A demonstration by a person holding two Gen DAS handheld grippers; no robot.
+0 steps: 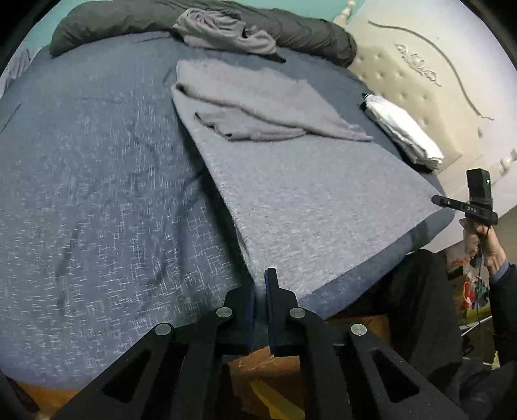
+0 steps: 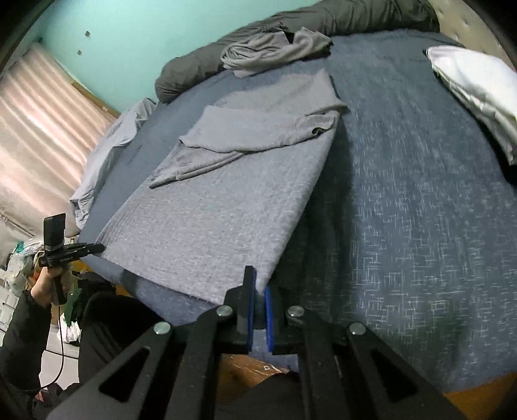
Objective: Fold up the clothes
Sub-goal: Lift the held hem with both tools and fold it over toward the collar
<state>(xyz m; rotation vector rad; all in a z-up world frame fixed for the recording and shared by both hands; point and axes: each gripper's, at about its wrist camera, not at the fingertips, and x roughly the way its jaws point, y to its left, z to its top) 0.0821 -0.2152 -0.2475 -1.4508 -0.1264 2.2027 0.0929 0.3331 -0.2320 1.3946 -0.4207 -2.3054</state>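
Spread across a bed, a grey long-sleeved top [image 1: 310,194] lies flat with both sleeves folded in over its chest, its hem at the near edge of the mattress. Each near hem corner is pinched between blue-padded fingers: the left gripper [image 1: 261,290] is clenched on the corner at one end of the hem, and the right gripper [image 2: 257,292] is clenched on the corner at the other end, with grey cloth showing between each pair of pads. Under the top is a dark blue bedspread [image 1: 97,194] flecked with white. Beyond the top's collar, a crumpled grey garment [image 1: 226,30] rests against a long dark grey rolled duvet [image 1: 307,32] at the far side of the bed. To one side, near a cream tufted headboard [image 1: 420,90], sits a folded white cloth [image 1: 404,129]. Pale blue bedding [image 2: 106,152] is bunched at the opposite edge, beside a pink curtain [image 2: 42,129] and a turquoise wall [image 2: 129,32]. A person's hand [image 2: 45,284] in a dark sleeve grips the left gripper's handle.
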